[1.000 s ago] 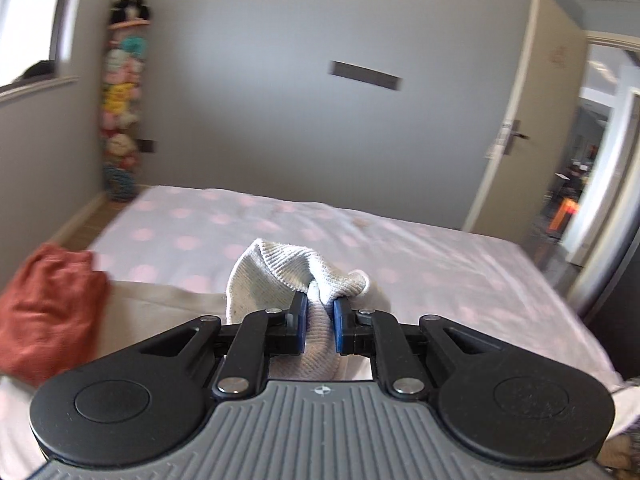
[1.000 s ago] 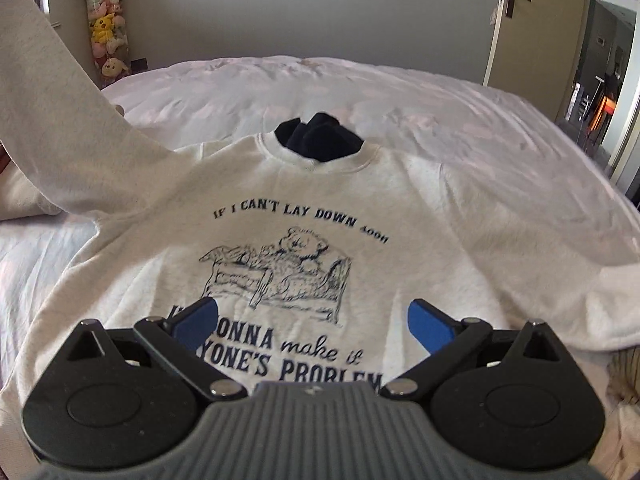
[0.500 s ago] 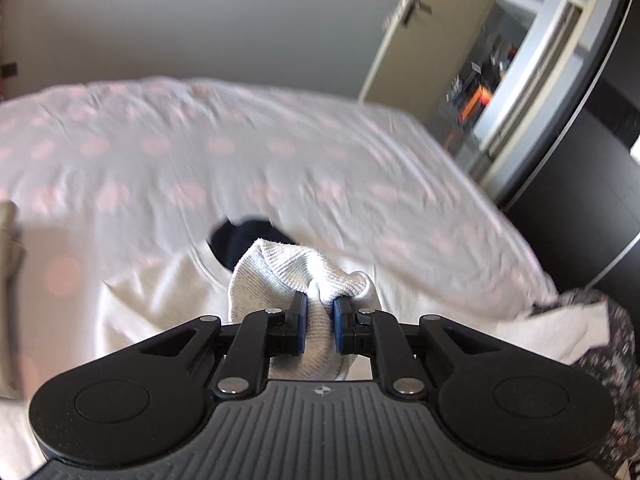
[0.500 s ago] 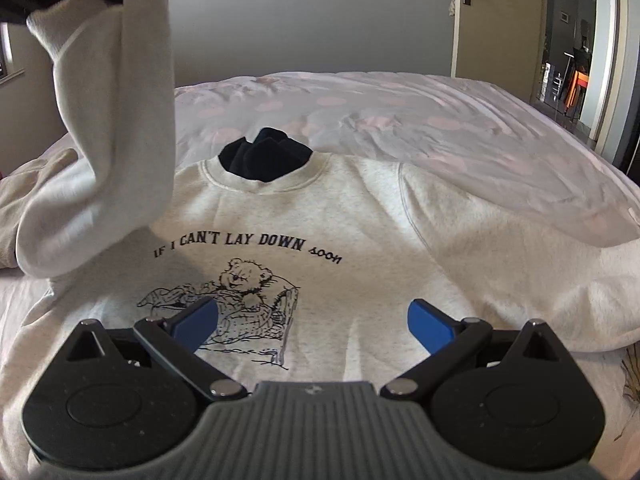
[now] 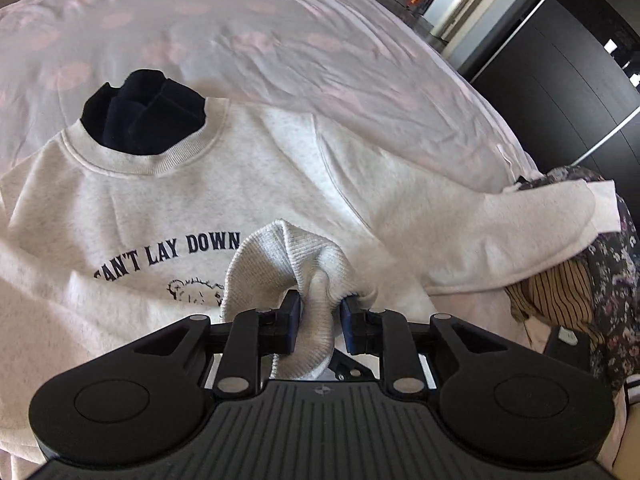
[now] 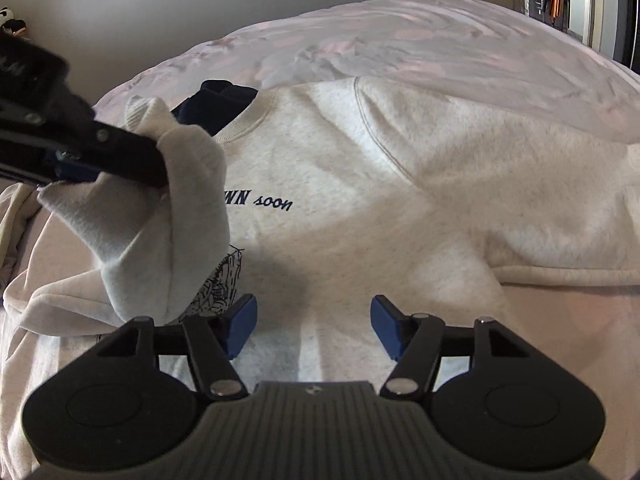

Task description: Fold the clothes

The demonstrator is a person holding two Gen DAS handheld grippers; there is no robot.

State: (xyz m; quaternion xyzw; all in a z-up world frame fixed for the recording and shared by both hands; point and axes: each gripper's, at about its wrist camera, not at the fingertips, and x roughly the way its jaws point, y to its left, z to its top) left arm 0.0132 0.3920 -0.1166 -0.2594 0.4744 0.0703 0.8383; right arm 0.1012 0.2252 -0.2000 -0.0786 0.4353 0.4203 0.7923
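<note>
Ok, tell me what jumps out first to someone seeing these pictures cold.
The pale grey sweatshirt with dark lettering, spread front-up on the pink-spotted bedspread, fills both views. Over its chest the left gripper has the ribbed sleeve cuff between its opening jaws. A dark folded garment pokes out at the neckline.

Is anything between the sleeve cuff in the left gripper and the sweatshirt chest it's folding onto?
Nothing visible. The cuff sits between the opening left gripper pads, right above the bare printed chest. The right gripper is closing, empty, lower down.
</note>
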